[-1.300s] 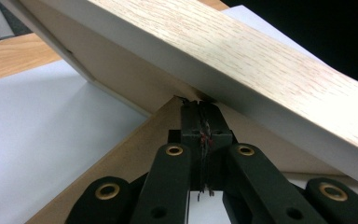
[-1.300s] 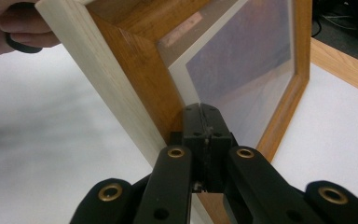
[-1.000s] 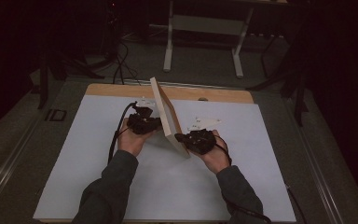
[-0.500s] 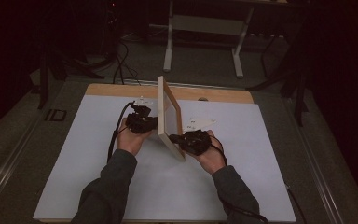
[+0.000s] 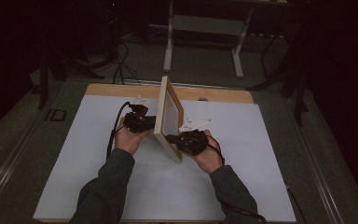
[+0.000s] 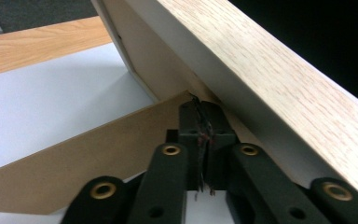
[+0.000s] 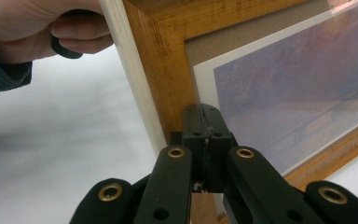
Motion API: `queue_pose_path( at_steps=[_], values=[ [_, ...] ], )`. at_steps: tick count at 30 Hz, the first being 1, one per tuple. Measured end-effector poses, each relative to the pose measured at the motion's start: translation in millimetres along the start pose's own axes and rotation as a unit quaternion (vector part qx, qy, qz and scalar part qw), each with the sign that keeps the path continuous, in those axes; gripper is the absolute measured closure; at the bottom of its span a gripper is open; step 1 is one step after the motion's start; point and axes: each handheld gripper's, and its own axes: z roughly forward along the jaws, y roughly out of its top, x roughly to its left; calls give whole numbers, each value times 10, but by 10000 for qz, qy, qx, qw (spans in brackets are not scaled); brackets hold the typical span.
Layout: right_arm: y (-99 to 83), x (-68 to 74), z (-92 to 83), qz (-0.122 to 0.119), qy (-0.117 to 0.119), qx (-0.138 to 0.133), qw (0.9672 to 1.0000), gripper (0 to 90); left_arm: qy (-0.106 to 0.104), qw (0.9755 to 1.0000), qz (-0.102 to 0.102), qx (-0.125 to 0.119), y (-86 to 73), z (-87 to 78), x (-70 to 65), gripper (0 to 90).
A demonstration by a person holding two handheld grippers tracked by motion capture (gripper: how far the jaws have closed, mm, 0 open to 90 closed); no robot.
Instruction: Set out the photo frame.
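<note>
Standing it up: I've got a picture frame point(image 5: 168, 117) held upright on edge between my two grippers, over the middle of the white table point(image 5: 74, 177).
Left gripper point(image 5: 150, 122): behind the frame, on its back side. In the left gripper view the jaws look pressed together at the tip of the brown back stand point(image 6: 88, 154), with frayed pad material showing between them; I judge they are pinched on the stand's edge, though the contact is partly hidden.
Back stand: swung out from the frame's back, its lower edge slanting down toward the table.
Frame: long axis runs away from me, from near edge to far edge of the table; the glass and picture face my right side, the pale wood edge point(image 6: 279, 79) faces up.
Right gripper point(image 5: 173, 138): on the front side, at the near lower corner. In the right gripper view the jaws are together against the amber front border point(image 7: 168, 88), pushing more than clamping as far as I can tell.
Left hand point(image 7: 37, 28): seen past the frame's edge from the right gripper view, so the two hands sit just either side of the frame.
Key relation: the frame lies between the grippers, stand on the left one's side; I reckon the left is the one to set the stand's angle while the right steadies.
</note>
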Motion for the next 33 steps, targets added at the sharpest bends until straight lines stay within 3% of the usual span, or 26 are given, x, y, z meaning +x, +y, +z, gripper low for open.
queue_pose_path(
  at_steps=[11,25,31,33],
  values=[
    [-28,-37,-5,6,-12,65,10000,893,34,9997,-199,-163,23,-182,49,792],
    [-102,-128,-36,152,-143,127,9997,791,152,9987,-376,-302,42,-350,77,581],
    [-132,-144,-60,153,-155,149,9997,759,-36,9978,-528,-393,52,-401,90,562],
    [-141,-156,-69,172,-170,137,9996,756,-6,9975,-550,-447,61,-420,75,549]
  ],
)
